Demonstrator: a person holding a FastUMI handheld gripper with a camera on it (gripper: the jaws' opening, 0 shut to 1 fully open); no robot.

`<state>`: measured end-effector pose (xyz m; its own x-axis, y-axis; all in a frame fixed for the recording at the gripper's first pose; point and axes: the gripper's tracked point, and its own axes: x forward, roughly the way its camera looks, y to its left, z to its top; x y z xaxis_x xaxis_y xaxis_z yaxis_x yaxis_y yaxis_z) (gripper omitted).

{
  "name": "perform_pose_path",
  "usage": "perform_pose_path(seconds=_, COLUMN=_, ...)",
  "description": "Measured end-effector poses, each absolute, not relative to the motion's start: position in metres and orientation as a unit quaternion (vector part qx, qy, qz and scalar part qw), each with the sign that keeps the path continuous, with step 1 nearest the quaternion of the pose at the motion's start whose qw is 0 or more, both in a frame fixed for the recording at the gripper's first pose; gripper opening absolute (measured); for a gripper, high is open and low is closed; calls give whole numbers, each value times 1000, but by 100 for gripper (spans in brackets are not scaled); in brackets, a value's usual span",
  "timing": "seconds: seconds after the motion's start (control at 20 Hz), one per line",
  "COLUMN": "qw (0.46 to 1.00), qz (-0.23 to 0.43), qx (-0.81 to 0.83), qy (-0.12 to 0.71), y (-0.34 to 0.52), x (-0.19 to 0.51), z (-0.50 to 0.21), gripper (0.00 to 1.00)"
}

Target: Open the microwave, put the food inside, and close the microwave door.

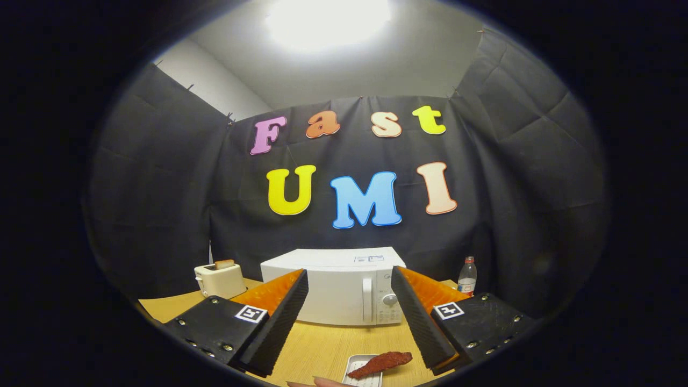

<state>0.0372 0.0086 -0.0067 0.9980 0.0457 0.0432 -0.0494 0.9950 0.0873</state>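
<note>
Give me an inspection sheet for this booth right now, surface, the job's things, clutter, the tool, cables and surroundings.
Surface: wooden table, bare between the fingers.
Job's things: white microwave beyond the fingers, door shut, handle beside the dial; reddish piece of food on a small white tray, low between the fingers, near the right one.
Clutter: white toaster with bread in its slot, left of the microwave; plastic bottle to its right.
Tool: tool open, fingers wide apart, holding nothing, pointed at the microwave.
Cables: nothing seen.
Surroundings: black cloth wall behind the table; bright ceiling light; a fingertip beside the tray.
</note>
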Motion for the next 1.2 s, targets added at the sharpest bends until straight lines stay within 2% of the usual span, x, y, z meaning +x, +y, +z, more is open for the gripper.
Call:
perform_pose_path(seconds=0.6, qw=998, qz=-13, qx=59, qy=-4, y=-6, x=125, z=-54, gripper=97)
perform_pose_path(seconds=0.9, qw=996, qz=-23, qx=45, qy=77, y=-19, x=184, z=-124, gripper=97)
perform_pose_path(seconds=1.2, qw=994, qz=-31, qx=26, qy=98, y=-16, x=224, z=-155, gripper=95)
